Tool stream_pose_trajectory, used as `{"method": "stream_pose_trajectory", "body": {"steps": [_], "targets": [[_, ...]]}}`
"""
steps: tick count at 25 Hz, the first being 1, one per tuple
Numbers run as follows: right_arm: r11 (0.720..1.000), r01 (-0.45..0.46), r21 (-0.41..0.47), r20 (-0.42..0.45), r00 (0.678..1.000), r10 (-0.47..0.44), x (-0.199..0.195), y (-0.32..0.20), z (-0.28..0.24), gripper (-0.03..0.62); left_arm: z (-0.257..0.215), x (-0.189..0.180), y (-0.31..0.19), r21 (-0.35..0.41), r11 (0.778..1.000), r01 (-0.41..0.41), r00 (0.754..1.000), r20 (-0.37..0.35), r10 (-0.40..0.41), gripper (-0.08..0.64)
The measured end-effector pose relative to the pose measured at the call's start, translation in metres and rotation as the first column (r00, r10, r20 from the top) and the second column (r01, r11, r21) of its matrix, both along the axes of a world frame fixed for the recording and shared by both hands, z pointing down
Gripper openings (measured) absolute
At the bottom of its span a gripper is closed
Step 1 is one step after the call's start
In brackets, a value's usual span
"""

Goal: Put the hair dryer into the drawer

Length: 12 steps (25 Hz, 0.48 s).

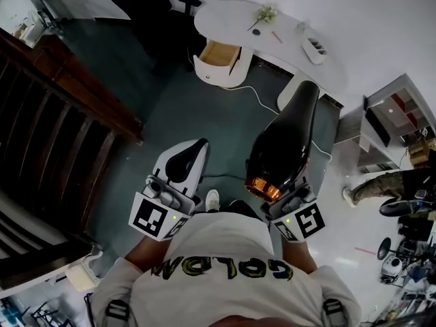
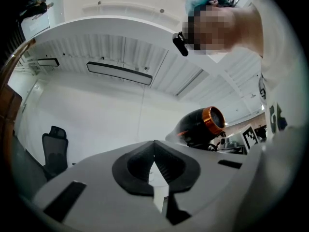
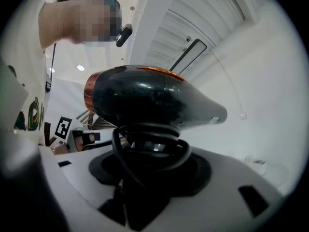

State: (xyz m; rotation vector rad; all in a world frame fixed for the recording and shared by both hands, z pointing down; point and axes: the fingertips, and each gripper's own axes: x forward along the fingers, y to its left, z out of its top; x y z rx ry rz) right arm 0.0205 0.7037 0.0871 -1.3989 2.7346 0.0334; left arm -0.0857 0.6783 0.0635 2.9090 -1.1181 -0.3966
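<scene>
Head view: right claw (image 1: 289,203) is clamped on the hair dryer (image 1: 283,142). The black body runs forward over the claw, its orange-ringed end back at the claw's base and the narrow end out ahead. Left claw (image 1: 196,148) sits just beside it, on its left and roughly parallel, with nothing in it. The drawer (image 1: 219,54) hangs open under the white surface (image 1: 231,16), well ahead of both claws and a little right of the left claw's line. It looks empty, wood inside. A black chair (image 1: 153,9) stands ahead-left of the left claw, beside the drawer. A white cable (image 1: 262,101) runs on the floor between the drawer and the dryer tip.

Left gripper view: the pads (image 2: 133,170) meet at the tips with only a thin sliver of light behind them, so the claw is closed on nothing. The dryer shows ahead-right of this claw, orange ring turned back towards the person. The right claw's marker cube (image 2: 251,137) is just right of it, and the chair is far left.

Right gripper view: the dryer's handle drops between the jaws and the jaws grip it, set wide by its bulk. A black cord (image 3: 149,146) is looped round the handle just above the pads. The dryer's body lies crosswise over the claw, ring end left, nozzle right. The left claw's marker cube (image 3: 63,127) is to the left.
</scene>
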Motion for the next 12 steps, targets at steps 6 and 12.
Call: {"method": "stream_pose_trajectory", "body": {"steps": [6, 12], "targets": [[1.000, -0.009, -0.010, -0.006, 1.000, 0.009, -0.015, -0.018, 0.002, 0.249, 0.004, -0.018, -0.018, -0.016, 1.000, 0.002, 1.000, 0.001, -0.002, 0.011], [1.000, 0.001, -0.005, -0.005, 1.000, -0.001, -0.023, -0.038, 0.002, 0.249, 0.005, -0.024, -0.038, -0.013, 1.000, 0.010, 1.000, -0.004, -0.011, 0.011]]}}
